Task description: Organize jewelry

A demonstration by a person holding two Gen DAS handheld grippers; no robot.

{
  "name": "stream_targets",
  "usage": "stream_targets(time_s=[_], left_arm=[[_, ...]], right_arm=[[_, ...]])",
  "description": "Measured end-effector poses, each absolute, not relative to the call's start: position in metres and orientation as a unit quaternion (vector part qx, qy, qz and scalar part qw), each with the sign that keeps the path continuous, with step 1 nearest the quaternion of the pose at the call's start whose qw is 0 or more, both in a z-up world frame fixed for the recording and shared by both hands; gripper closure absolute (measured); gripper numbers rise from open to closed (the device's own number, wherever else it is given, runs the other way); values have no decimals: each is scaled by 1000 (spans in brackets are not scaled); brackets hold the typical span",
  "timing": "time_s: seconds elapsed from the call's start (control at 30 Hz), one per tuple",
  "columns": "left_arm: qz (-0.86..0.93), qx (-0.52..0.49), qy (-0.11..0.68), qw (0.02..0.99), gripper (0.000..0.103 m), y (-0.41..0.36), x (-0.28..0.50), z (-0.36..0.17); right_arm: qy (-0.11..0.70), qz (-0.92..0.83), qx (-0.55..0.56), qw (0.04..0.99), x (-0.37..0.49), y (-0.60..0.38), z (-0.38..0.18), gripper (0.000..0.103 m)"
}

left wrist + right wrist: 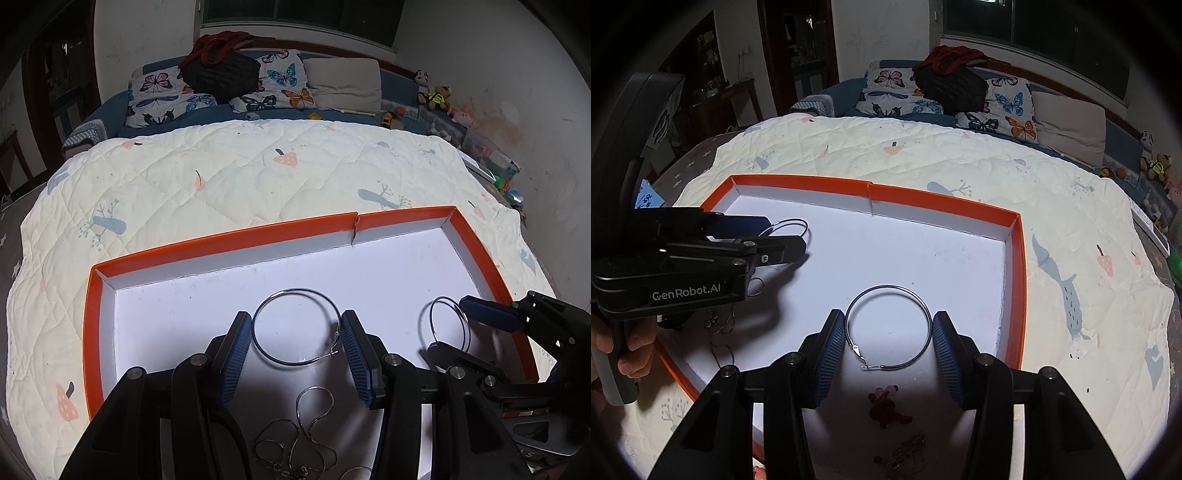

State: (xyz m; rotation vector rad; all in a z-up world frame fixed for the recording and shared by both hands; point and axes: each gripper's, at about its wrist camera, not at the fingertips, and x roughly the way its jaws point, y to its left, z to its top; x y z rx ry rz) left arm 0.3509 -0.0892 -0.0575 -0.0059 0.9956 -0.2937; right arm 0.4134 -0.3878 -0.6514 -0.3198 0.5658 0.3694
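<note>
**Two hoops, one gripper on each**

Both sit in the shallow orange-rimmed white tray (476, 236) on the quilted cream bedspread (221, 177). Left gripper (295, 328) has its blue-padded fingers against either side of a thin silver hoop earring (296, 327), pinching it. Right gripper (888, 328) does the same with the second silver hoop (888, 327). A tangled silver chain (295, 435) lies just behind the left one, and a small red trinket (885, 404) behind the right.
</note>
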Motion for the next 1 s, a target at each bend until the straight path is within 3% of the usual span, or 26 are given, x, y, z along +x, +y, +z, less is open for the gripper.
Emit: stream_targets(time_s=[0.1, 0.47, 1.0], left_arm=[[-137, -2, 476, 869, 43, -89, 351, -57], [-149, -1, 449, 881, 43, -89, 332, -38], [-200, 14, 412, 889, 43, -95, 206, -5]], right_arm=[[276, 180, -159, 931, 413, -388, -651, 48], [242, 180, -148, 942, 392, -400, -635, 48], [224, 204, -117, 946, 308, -433, -650, 48]])
